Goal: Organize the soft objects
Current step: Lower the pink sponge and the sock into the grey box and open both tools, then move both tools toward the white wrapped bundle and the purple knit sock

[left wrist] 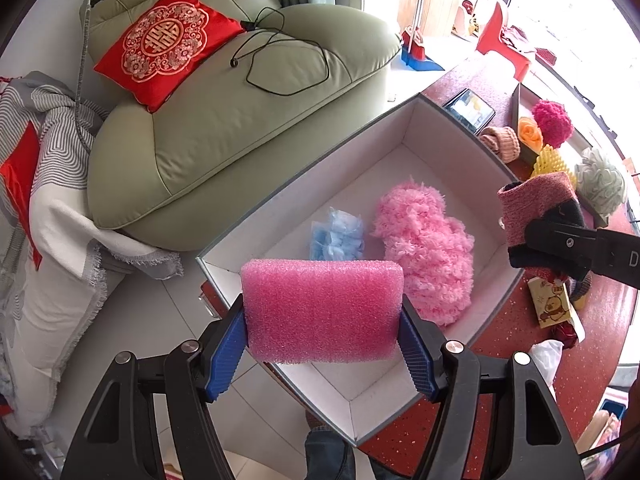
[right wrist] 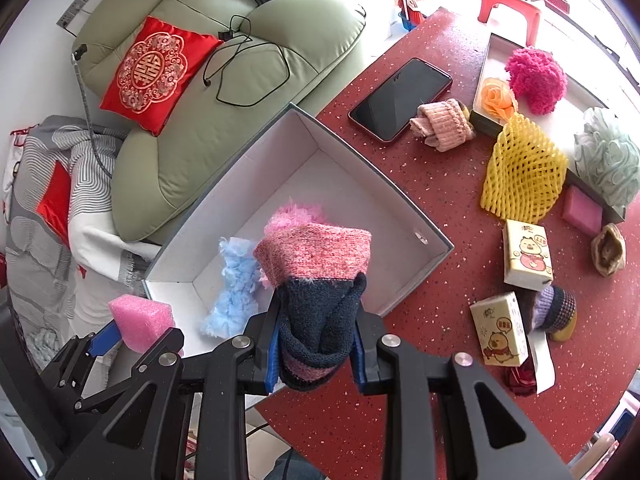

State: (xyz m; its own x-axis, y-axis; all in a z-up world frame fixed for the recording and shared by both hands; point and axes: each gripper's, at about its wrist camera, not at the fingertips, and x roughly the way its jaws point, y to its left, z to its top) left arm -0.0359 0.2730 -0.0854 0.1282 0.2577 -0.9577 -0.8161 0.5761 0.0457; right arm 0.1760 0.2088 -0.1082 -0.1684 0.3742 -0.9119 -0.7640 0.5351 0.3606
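Both loads are on their way into the box: the left tool pinches the pink sponge over the near rim, the right tool pinches a rolled sock above the interior, so next, I judge, each should spread and drop.

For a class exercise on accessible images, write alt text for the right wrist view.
The right tool grips a rolled pink and navy sock above an open white box holding fluffy pink and blue items. At lower left, the left tool carries a pink sponge; more soft things sit on the red table.
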